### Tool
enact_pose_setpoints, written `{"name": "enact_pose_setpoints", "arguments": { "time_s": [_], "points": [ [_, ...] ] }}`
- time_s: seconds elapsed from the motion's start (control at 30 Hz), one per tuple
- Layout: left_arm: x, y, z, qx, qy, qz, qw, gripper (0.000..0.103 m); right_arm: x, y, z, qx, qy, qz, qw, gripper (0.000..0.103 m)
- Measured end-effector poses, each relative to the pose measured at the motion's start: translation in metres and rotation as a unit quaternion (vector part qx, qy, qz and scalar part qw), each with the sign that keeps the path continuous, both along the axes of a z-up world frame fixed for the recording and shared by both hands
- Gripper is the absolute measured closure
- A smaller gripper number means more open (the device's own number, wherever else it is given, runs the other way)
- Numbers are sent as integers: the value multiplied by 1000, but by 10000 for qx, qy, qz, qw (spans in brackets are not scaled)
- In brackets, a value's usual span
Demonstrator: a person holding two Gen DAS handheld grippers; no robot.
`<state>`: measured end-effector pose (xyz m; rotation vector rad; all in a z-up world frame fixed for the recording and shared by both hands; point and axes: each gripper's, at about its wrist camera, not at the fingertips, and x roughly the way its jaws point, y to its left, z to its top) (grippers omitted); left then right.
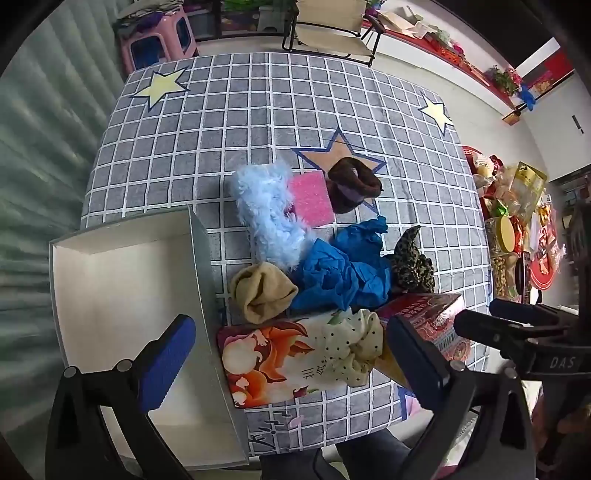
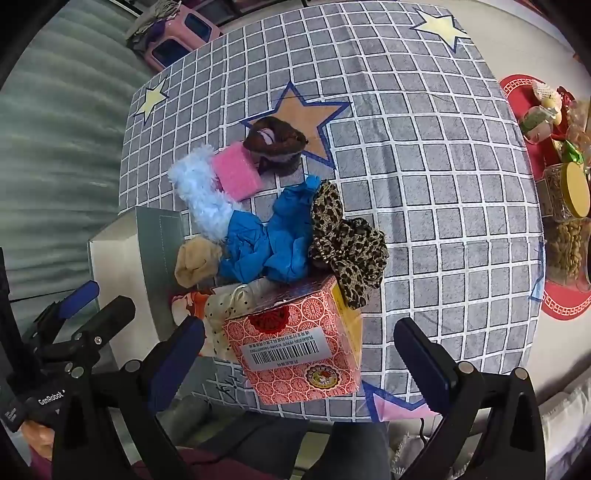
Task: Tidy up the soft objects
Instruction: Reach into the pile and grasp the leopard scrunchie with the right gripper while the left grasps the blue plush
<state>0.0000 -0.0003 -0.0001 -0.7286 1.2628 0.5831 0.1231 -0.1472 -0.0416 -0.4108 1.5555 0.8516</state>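
Observation:
Soft things lie in a heap mid-table: a fluffy light-blue piece (image 1: pixel 267 214), a pink sponge (image 1: pixel 310 199), a brown scrunchie (image 1: pixel 354 182), a blue cloth (image 1: pixel 343 269), a leopard scrunchie (image 1: pixel 412 264), a beige cloth (image 1: pixel 260 291) and a cream dotted scrunchie (image 1: pixel 351 345) on a picture card (image 1: pixel 269 363). An open white box (image 1: pixel 129 295) stands at the left. My left gripper (image 1: pixel 291 365) is open above the card. My right gripper (image 2: pixel 299 354) is open around a red carton (image 2: pixel 299 350), not touching it.
The table has a grey checked cloth with stars (image 1: pixel 258 122). Jars and snack packets (image 2: pixel 565 206) crowd the right edge on a red mat. A folding chair (image 1: pixel 328 29) and a pink stool (image 1: pixel 155 40) stand beyond the far edge.

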Motion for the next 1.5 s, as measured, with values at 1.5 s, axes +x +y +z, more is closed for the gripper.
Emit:
{"name": "enact_pose_setpoints", "arguments": {
  "time_s": [1.5],
  "points": [
    [86, 64, -98, -212, 733, -44, 9971, 0, 132, 3, -59, -658, 900, -614, 9919, 0]
  ]
}}
